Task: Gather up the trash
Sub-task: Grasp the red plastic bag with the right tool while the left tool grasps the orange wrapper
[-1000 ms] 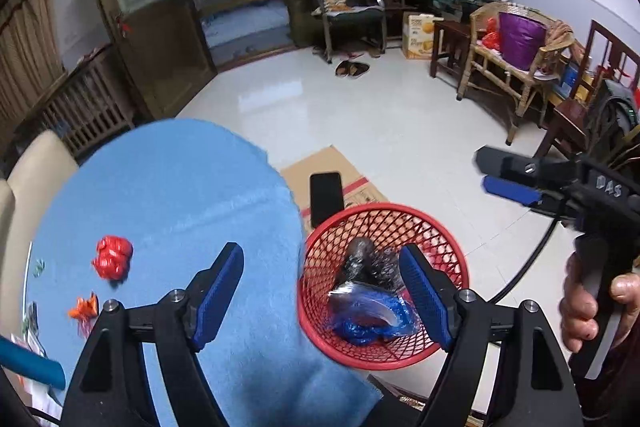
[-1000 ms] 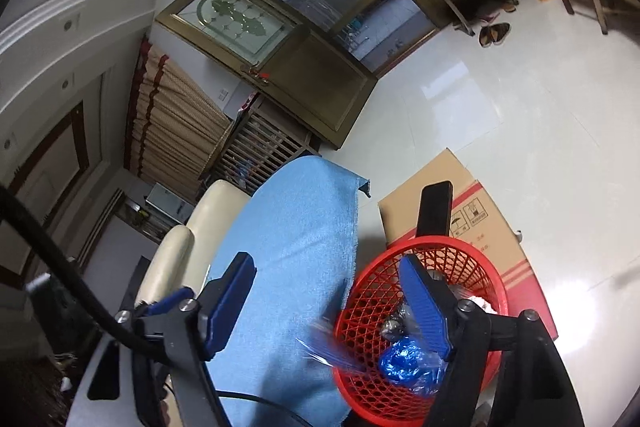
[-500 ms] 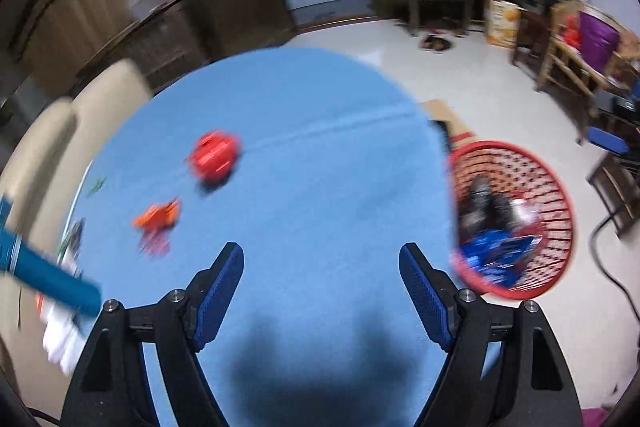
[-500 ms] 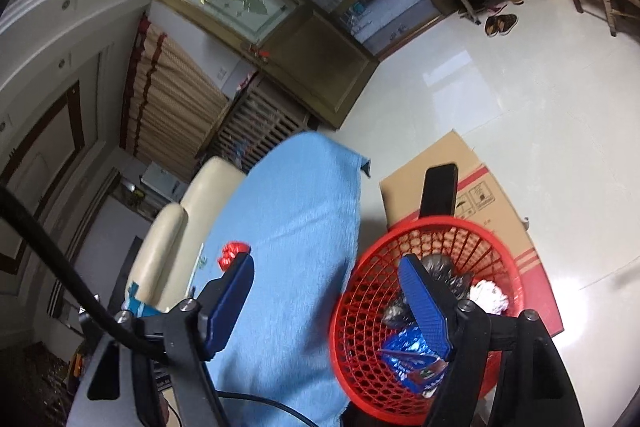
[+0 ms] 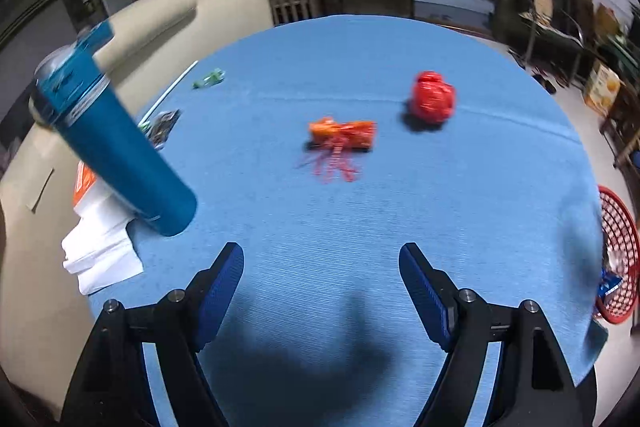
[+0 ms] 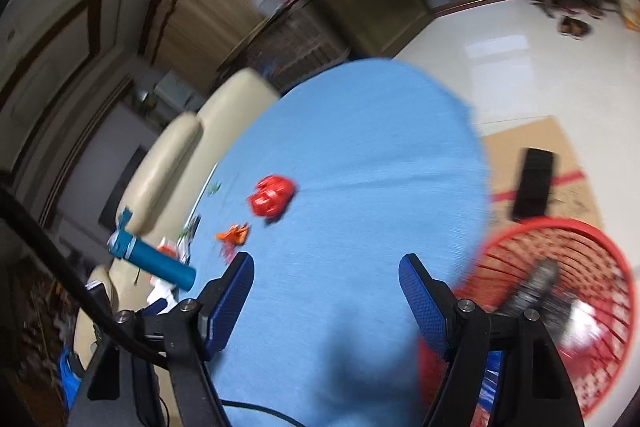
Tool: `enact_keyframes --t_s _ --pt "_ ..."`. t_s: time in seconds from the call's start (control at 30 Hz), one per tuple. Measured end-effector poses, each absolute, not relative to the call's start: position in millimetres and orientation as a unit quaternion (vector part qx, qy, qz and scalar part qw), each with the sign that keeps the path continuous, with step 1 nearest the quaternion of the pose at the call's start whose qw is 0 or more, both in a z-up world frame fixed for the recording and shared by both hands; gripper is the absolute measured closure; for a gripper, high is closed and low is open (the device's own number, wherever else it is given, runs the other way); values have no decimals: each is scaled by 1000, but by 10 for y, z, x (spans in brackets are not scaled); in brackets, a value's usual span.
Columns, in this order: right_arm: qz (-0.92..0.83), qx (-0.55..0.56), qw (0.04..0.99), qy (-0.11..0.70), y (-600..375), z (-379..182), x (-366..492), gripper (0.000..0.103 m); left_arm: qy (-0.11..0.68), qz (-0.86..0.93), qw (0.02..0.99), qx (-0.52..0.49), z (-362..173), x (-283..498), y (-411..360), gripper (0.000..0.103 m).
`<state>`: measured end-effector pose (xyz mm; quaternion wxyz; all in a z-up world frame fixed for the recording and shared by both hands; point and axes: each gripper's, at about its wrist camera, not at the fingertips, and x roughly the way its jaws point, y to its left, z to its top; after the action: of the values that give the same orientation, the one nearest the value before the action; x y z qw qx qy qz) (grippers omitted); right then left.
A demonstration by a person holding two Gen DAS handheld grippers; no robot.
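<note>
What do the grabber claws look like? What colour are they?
Both the left gripper and the right gripper have two flat, ribbed blue fingers on chunky black arms, joined with round silver bolts. A thick black cable curves past the right one. No markings or sleeves show.

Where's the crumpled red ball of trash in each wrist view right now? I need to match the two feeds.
Left wrist: crumpled red ball lies upper right of centre on the blue tablecloth, right of the orange wrapper.
Right wrist: crumpled red ball lies left of centre, above the orange wrapper.
Shared landmark: the teal bottle.
</note>
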<state>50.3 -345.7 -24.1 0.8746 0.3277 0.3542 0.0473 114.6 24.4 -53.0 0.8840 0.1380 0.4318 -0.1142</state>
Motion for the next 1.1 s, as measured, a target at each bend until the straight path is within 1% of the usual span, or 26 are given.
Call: enact_keyframes --t_s 0.13,0.3,0.37,0.5,0.53,0.57,0.6,0.63,0.67,0.73,0.93,1.03,1.07,1.1 --pt "63 302 869 386 -3029 -344 1259 25 438 -111 884 120 -602 1335 405 23" --pt "81 318 846 421 -2675 -592 2072 27 436 -112 887 106 -588 1501 517 23" --pt "75 322 838 433 -2568 -683 2367 29 433 -117 888 100 -560 1589 549 23" --pt "32 321 822 469 -2402 -909 2890 29 430 -126 890 85 -503 1797 560 23" --pt "27 322 818 476 -2376 -958 2974 33 431 -128 889 80 -500 1836 555 23" --pt "20 317 815 485 -2340 -1009 3053 46 434 -132 888 73 -492 1904 542 23" --pt "17 312 808 501 -2289 -1091 3140 48 437 -135 887 65 -486 1965 526 23" --pt "28 317 802 505 -2264 -1137 3171 51 440 -139 885 57 -486 2033 502 23" --pt "33 313 803 506 -2227 -1142 3179 52 444 -142 883 51 -489 2088 474 23" --pt "28 266 824 500 -2151 -1064 3132 53 454 -147 878 40 -527 2245 371 22" --pt "38 264 842 469 -2415 -943 2681 53 512 -152 846 5 -859 2717 -2 22" --pt "35 256 847 464 -2544 -926 2342 53 520 -144 842 -2 -1011 2841 -118 22" --pt "34 257 848 463 -2580 -907 2224 53 519 -144 842 -6 -1050 2867 -147 24" --pt "33 258 849 461 -2604 -898 2124 53 525 -141 839 -7 -1102 2886 -175 32"
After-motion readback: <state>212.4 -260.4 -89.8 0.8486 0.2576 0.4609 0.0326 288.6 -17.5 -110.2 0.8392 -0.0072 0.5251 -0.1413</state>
